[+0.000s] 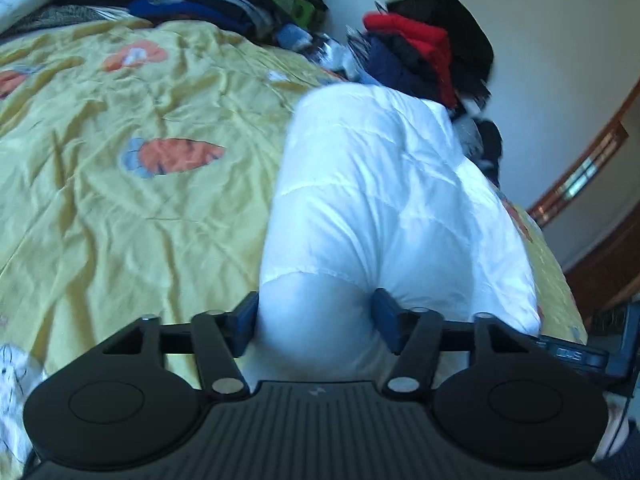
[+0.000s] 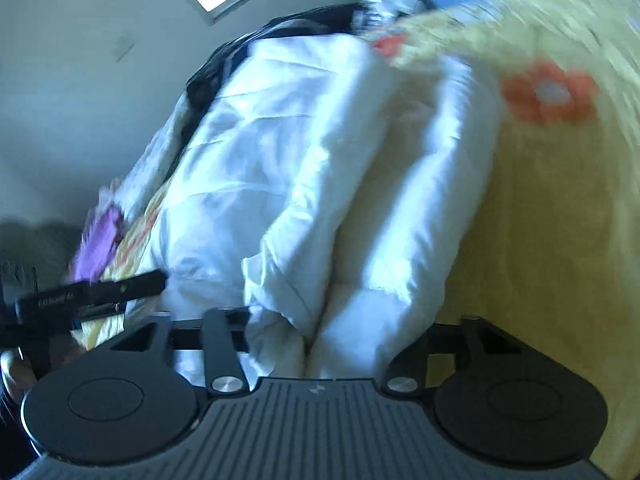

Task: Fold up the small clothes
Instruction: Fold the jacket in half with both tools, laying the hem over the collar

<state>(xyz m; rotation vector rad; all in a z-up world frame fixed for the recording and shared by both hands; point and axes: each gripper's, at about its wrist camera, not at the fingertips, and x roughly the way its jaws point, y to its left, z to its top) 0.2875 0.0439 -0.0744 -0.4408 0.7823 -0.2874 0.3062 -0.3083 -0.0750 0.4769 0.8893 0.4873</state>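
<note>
- Both views are smeared with motion blur, so details are soft.
- The white quilted garment (image 1: 392, 200) fills the centre and right of the left wrist view, puffy and stitched in bands, lying on the yellow bedspread (image 1: 120, 208) with its orange carrot and flower prints.
- The left gripper (image 1: 316, 326) sits at the bottom centre of its frame; its jaws stand fairly wide with the near end of the garment bulging between them and pressing both pads, so it looks clamped on the thick padding.
- In the right wrist view the garment (image 2: 288, 168) runs from upper centre down to the bottom edge. The right gripper (image 2: 316, 340) has cloth heaped right over its fingers; I cannot tell whether it is pinching or open.
- The other tool shows as a black bar at the lower left of that view.
- My read: a fold is in hand, both tools working the near edge.
- Next calls for carrying that edge over evenly and laying it flat, keeping the slippery padding from sliding out.
- No basket or bin anywhere; clothes sit in a loose dark pile (image 1: 224, 4) at upper left, and a red and black heap (image 1: 432, 44) at upper right against the wall.
</note>
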